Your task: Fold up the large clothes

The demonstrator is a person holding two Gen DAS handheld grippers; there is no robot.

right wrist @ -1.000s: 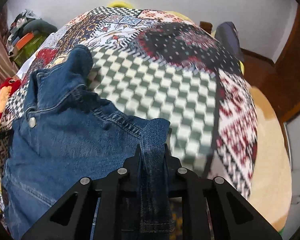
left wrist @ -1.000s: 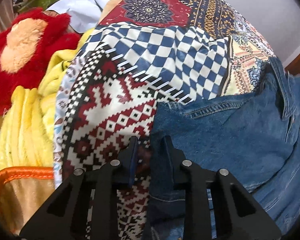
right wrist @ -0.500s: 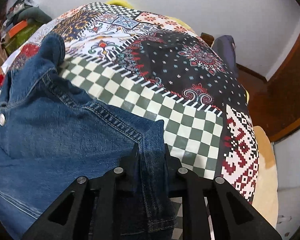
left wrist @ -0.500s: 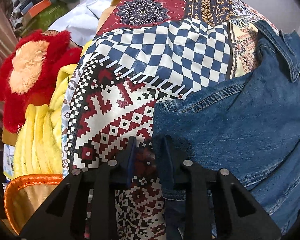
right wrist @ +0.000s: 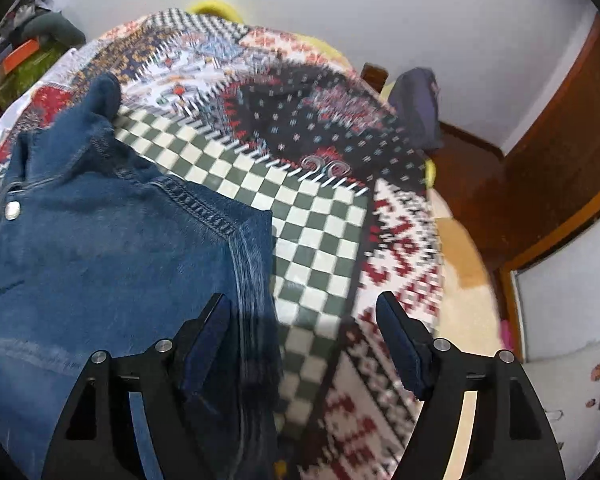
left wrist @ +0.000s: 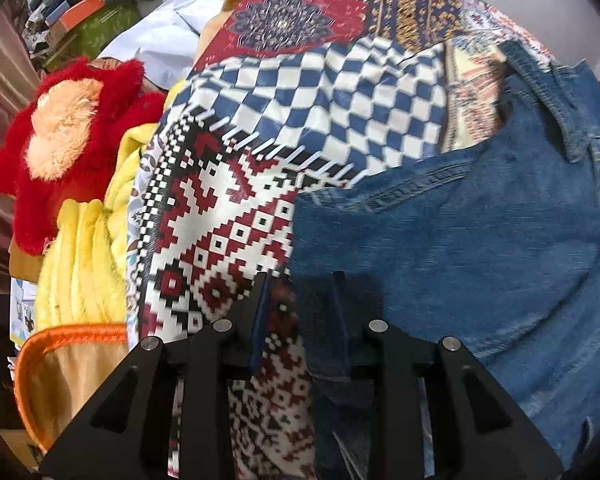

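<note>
Left wrist view: blue denim jacket (left wrist: 460,240), heavy twill w/ stitched seams and a collar at far right, lies spread on a patchwork-print bedspread (left wrist: 228,216) of checks and geometric blocks. Left gripper (left wrist: 300,292) has its fingers narrowly apart, w/ the jacket's near-left edge between them; can't tell if the pads actually pinch it. Fluffy red and peach plush toy (left wrist: 64,136) and ribbed yellow fleece blanket (left wrist: 80,264) sit at left. Right wrist view: right gripper (right wrist: 302,308) jaws opening, spread wide; jacket's near-right hem lies between them beside the left pad, ungripped. Metal snap button (right wrist: 13,210) on the jacket at far left.
</note>
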